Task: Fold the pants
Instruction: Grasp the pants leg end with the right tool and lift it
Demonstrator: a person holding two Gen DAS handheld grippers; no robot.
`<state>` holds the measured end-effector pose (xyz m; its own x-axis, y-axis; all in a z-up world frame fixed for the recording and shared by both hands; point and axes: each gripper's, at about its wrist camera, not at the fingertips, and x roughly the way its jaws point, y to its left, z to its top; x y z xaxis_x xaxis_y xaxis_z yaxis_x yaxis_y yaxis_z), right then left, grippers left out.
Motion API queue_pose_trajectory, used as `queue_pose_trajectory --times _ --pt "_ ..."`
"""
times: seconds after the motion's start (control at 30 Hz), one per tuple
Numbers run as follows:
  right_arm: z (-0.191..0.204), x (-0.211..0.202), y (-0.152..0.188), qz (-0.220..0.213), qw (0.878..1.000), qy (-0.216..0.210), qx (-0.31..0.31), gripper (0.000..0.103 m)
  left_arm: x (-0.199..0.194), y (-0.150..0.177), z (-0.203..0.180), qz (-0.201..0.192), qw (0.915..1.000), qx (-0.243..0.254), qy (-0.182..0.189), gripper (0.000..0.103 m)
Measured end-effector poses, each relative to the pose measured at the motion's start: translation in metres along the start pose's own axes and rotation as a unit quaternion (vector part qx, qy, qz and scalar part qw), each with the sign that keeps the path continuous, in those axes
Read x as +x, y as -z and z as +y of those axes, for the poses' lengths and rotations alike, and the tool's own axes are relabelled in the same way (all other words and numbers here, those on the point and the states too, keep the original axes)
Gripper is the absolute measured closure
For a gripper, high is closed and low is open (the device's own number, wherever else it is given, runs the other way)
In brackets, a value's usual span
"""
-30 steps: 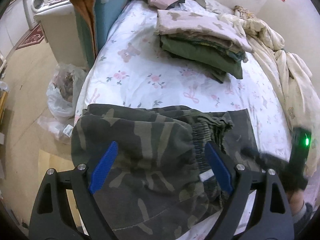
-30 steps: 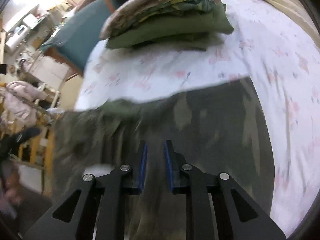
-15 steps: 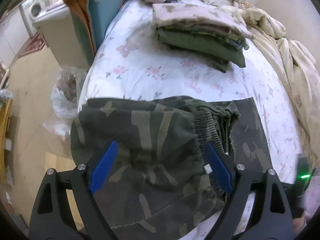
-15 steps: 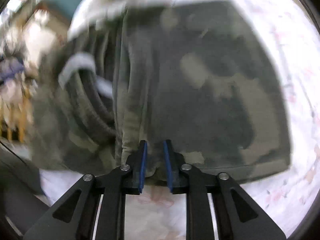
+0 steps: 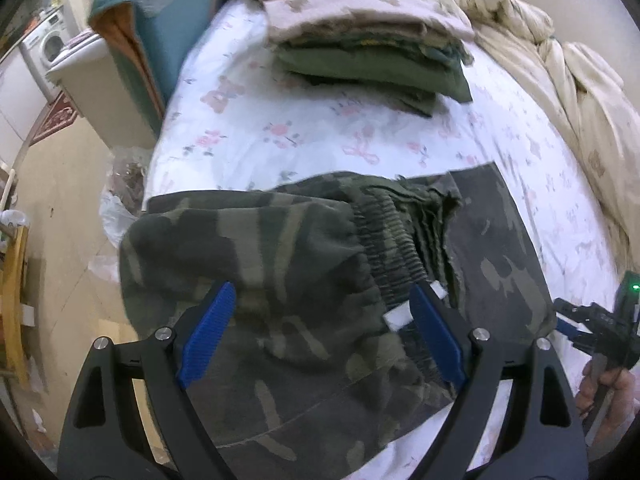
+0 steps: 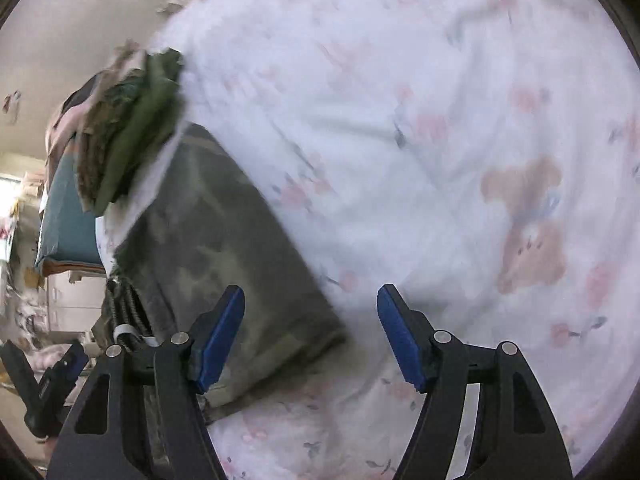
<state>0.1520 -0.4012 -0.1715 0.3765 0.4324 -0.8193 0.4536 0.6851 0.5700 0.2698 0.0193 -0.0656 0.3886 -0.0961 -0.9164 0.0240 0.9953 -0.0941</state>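
The camouflage pants lie folded over on the near edge of the bed, elastic waistband bunched in the middle. My left gripper is open and hovers just above the pants with nothing between its fingers. My right gripper is open and empty over the sheet, its left finger beside the corner of the pants. The right gripper also shows in the left wrist view, at the pants' right edge.
A stack of folded clothes sits further back on the floral bed sheet. A cream duvet is bunched along the right side. A teal cushion, a plastic bag and the floor are left of the bed.
My right gripper was shut on the pants' edge, laid it down, and has now opened and let go. My left gripper stays open over the pants.
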Motion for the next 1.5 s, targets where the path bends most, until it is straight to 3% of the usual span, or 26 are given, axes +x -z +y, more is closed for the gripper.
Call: queue_pose_trajectory --times 0.03,0.07,0.17,0.4,0.53,0.6,0.73,0.8,0.87,0.9,0.93,1.07,1.23,1.37,1.5 --pt "-0.003 -0.005 0.005 0.008 1.0 -0.011 -0.001 0.037 0.001 -0.002 -0.004 0.003 1.0 -0.001 -0.001 0.016" --pt "0.001 -0.004 0.007 0.013 1.0 -0.02 -0.009 0.054 0.003 -0.008 -0.013 0.009 1.0 -0.001 0.003 0.016" --pt "0.017 -0.01 0.013 0.005 0.998 -0.024 -0.058 0.09 0.007 -0.028 -0.04 0.014 0.9998 0.002 0.013 0.016" --pt "0.074 -0.049 0.037 -0.049 0.982 -0.102 -0.149 0.092 0.034 -0.074 -0.12 0.043 0.998 0.037 0.028 0.016" --pt "0.094 -0.054 0.051 -0.039 0.973 -0.141 -0.18 0.092 0.056 -0.091 -0.174 0.081 0.9922 0.065 0.069 0.016" --pt "0.107 -0.053 0.057 -0.025 0.965 -0.157 -0.207 0.092 0.063 -0.098 -0.202 0.073 0.9898 0.084 0.089 0.016" --pt "0.124 -0.056 0.07 0.004 0.949 -0.179 -0.259 0.093 0.079 -0.106 -0.225 0.072 0.9895 0.113 0.054 0.017" --pt "0.131 -0.056 0.077 0.013 0.942 -0.18 -0.282 0.093 0.094 -0.108 -0.223 0.098 0.9878 0.113 0.044 0.024" --pt "0.129 -0.055 0.082 0.02 0.941 -0.177 -0.287 0.093 0.1 -0.11 -0.219 0.103 0.9861 0.127 0.028 0.056" --pt "0.13 -0.053 0.083 0.022 0.941 -0.176 -0.288 0.093 0.101 -0.109 -0.216 0.107 0.9846 0.135 0.029 0.082" --pt "0.132 -0.052 0.083 0.023 0.94 -0.177 -0.289 0.093 0.099 -0.108 -0.212 0.108 0.9839 0.14 0.026 0.093" --pt "0.145 -0.058 0.089 0.019 0.93 -0.196 -0.311 0.093 0.069 -0.105 -0.201 0.074 0.9824 0.168 0.032 0.096" --pt "0.166 -0.071 0.109 0.01 0.908 -0.226 -0.352 0.093 0.024 -0.117 -0.17 0.058 0.9844 0.157 0.054 0.097" --pt "0.196 -0.08 0.131 0.021 0.891 -0.245 -0.381 0.093 -0.017 -0.114 -0.129 0.036 0.9843 0.162 0.06 0.097" --pt "0.233 -0.062 0.169 0.05 0.875 -0.236 -0.419 0.093 -0.045 -0.104 -0.071 0.027 0.9871 0.144 0.065 0.097"
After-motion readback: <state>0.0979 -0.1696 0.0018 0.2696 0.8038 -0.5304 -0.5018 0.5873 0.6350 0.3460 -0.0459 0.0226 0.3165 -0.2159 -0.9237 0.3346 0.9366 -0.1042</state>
